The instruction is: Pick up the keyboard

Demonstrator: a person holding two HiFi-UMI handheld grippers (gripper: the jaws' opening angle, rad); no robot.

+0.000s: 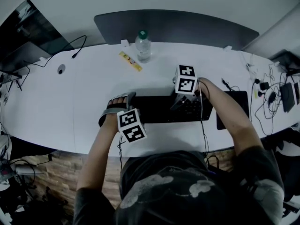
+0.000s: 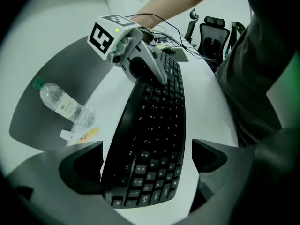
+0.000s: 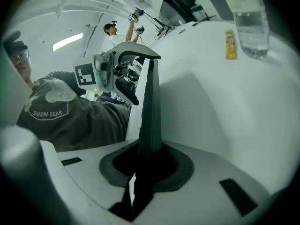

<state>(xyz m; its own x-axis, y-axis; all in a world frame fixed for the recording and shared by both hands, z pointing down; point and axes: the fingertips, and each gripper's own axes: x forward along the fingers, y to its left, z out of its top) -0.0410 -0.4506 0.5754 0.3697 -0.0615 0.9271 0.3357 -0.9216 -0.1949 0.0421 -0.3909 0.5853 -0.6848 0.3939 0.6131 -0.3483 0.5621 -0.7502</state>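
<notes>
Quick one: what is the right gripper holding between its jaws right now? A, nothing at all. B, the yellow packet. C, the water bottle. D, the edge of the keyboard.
D: the right gripper view shows the right gripper clamped on the thin edge of the black keyboard, while the bottle stands apart on the white table.
</notes>
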